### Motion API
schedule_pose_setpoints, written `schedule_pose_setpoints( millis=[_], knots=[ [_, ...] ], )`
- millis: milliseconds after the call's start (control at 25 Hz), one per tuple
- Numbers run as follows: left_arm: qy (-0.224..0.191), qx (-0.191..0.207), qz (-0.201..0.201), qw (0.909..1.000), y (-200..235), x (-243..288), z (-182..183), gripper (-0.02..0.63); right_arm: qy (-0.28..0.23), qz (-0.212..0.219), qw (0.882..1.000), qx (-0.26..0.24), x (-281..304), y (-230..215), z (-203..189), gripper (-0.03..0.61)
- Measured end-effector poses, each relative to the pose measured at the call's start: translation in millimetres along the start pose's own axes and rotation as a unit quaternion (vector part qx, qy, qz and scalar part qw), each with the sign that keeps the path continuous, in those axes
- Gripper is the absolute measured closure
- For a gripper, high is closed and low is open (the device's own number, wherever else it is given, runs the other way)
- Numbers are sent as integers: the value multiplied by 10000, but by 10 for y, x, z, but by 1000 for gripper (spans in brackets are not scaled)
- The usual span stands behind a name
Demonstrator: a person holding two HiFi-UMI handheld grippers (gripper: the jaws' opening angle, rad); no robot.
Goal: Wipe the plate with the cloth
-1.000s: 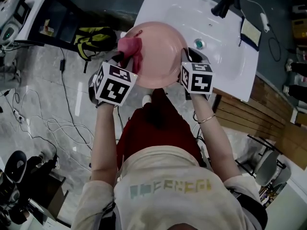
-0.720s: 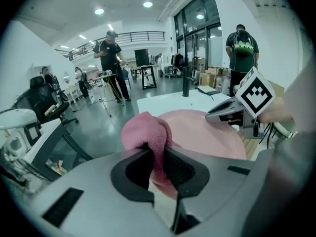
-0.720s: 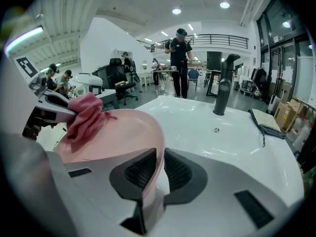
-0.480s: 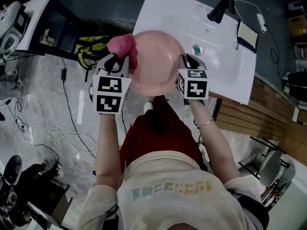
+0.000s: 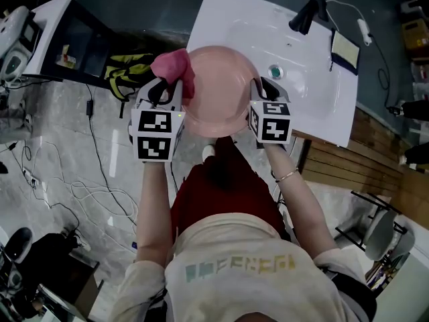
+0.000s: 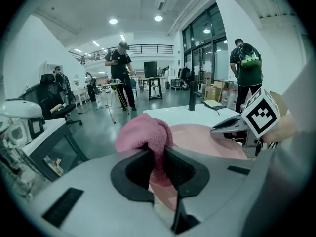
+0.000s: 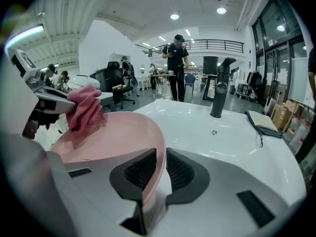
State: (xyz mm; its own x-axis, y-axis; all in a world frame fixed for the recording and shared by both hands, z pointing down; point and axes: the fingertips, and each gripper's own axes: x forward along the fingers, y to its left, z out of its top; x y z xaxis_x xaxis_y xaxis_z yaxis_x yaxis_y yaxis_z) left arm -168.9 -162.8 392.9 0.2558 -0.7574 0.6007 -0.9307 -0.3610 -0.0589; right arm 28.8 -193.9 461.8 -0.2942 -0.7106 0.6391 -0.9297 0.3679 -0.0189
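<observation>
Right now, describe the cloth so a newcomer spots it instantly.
Find the white sink; a pale pink plate is held over its near left corner. At the plate's left rim, the left tool pinches the cloth: a bunched, fuzzy, darker pink lump, unlike the smooth plate.

Plate [image 5: 221, 79] smooth pink plastic, low sheen; cloth [image 5: 171, 66] pink fuzzy terry, matt. Sink [image 5: 308, 92] glossy white, smooth; tap [image 5: 308, 11] matt black. Right gripper [image 7: 160, 154] matt grey plastic, pads [image 7: 181, 173] black, ribbed.
</observation>
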Motion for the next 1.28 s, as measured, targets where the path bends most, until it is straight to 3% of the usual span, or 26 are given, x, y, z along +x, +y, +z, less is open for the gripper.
schedule_pose_setpoints(
  millis=[320,640,960,1280],
  knots=[
    [-124,-73,37,9999,14,-37,35,548,-382,-132,9991,101,-93,-65,109,514],
    [-536,-294,113,9981,77,-158,152,548,-882,-129,9957,246,-379,-30,357,515],
    [-847,-331,255,9955,83,-346,245,548,-1398,294,9896,195,-737,141,561,515],
    [-1122,-258,298,9929,20,-601,301,548,-1802,314,9831,112,-1141,230,658,534]
  ],
)
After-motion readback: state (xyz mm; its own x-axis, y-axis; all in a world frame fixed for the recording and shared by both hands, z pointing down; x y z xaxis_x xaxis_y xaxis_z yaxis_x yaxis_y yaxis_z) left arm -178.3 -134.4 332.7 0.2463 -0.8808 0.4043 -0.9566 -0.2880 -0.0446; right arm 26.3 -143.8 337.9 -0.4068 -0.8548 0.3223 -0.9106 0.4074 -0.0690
